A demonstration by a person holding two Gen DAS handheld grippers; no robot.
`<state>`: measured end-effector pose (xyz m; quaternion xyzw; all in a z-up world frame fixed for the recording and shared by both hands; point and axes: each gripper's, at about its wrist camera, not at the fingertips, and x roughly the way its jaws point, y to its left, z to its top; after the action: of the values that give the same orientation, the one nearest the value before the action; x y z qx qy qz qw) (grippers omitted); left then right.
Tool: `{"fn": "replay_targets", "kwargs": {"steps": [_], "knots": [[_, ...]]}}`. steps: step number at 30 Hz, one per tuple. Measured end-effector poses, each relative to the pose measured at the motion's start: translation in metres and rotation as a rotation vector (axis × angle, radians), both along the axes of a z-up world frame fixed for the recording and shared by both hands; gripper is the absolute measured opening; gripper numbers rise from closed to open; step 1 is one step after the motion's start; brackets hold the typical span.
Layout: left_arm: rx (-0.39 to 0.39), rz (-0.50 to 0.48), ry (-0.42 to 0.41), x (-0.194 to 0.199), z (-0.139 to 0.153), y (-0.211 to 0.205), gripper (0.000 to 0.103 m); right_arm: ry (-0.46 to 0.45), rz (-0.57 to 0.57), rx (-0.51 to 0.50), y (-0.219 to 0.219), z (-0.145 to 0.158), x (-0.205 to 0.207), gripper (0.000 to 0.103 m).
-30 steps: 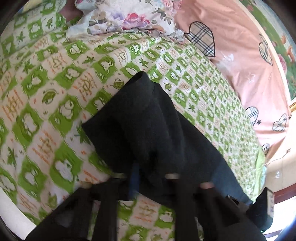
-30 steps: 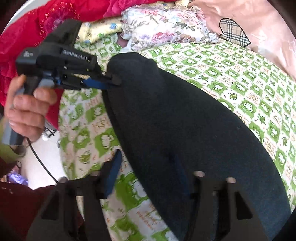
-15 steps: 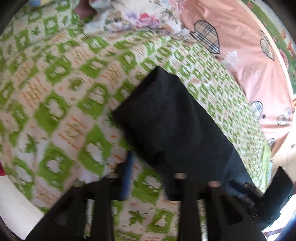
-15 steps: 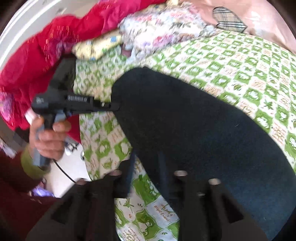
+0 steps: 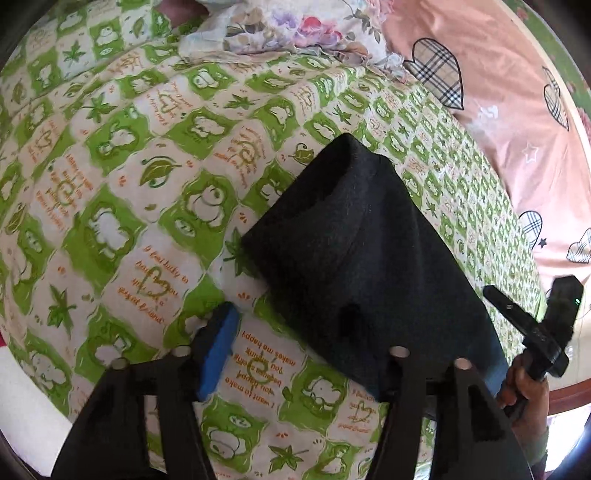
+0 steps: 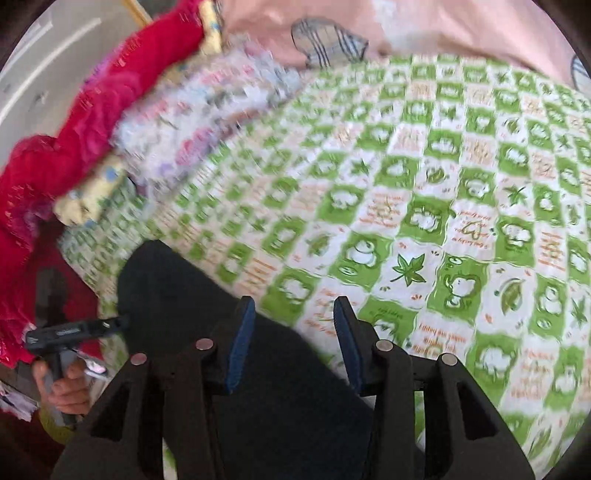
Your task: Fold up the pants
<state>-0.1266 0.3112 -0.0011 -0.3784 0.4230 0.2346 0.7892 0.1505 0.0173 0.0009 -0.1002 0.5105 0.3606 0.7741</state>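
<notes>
Green-checked bedspread (image 5: 110, 192); floral pillow (image 5: 295, 29) beyond pants (image 5: 369, 251)

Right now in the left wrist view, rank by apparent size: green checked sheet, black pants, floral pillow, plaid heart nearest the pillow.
1. green checked sheet, fills most of the frame
2. black pants
3. floral pillow, cut off by the top edge, so its true extent is unsure
4. plaid heart, also farthest from the camera

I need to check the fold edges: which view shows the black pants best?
The left wrist view: the black pants lie sharp, with the folded end and both side edges visible on the green patterned bedsheet. The right wrist view is motion-blurred and shows only part.
</notes>
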Motion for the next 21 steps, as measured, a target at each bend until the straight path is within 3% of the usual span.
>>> {"fn": "replay_targets", "kwargs": {"steps": [3, 9, 10, 11, 12, 15, 18, 21], "knots": [[0.022, -0.009, 0.011, 0.008, -0.002, -0.001, 0.05, 0.048, 0.072, -0.076, 0.011, -0.023, -0.007, 0.045], [0.078, -0.016, 0.019, 0.025, -0.002, -0.002, 0.049, 0.003, 0.161, -0.155, 0.022, -0.027, -0.017, 0.045], [0.092, -0.018, 0.022, 0.029, -0.002, -0.004, 0.047, -0.002, 0.176, -0.168, 0.025, -0.027, -0.018, 0.039], [0.108, -0.018, 0.026, 0.033, -0.001, -0.004, 0.045, 0.008, 0.182, -0.164, 0.025, -0.028, -0.017, 0.023], [0.115, -0.016, 0.026, 0.035, -0.001, -0.005, 0.04, 0.034, 0.18, -0.151, 0.026, -0.028, -0.017, 0.019], [0.086, -0.033, 0.003, 0.032, 0.007, -0.004, 0.02, -0.052, 0.196, -0.163, 0.029, -0.013, -0.032, 0.012], [0.064, -0.06, -0.085, 0.014, 0.039, -0.008, 0.017, -0.158, 0.203, -0.106, 0.026, 0.022, -0.049, 0.011], [0.106, -0.086, -0.186, -0.006, 0.076, -0.018, 0.017, -0.275, 0.182, -0.055, 0.023, 0.05, -0.064, 0.011]]}}
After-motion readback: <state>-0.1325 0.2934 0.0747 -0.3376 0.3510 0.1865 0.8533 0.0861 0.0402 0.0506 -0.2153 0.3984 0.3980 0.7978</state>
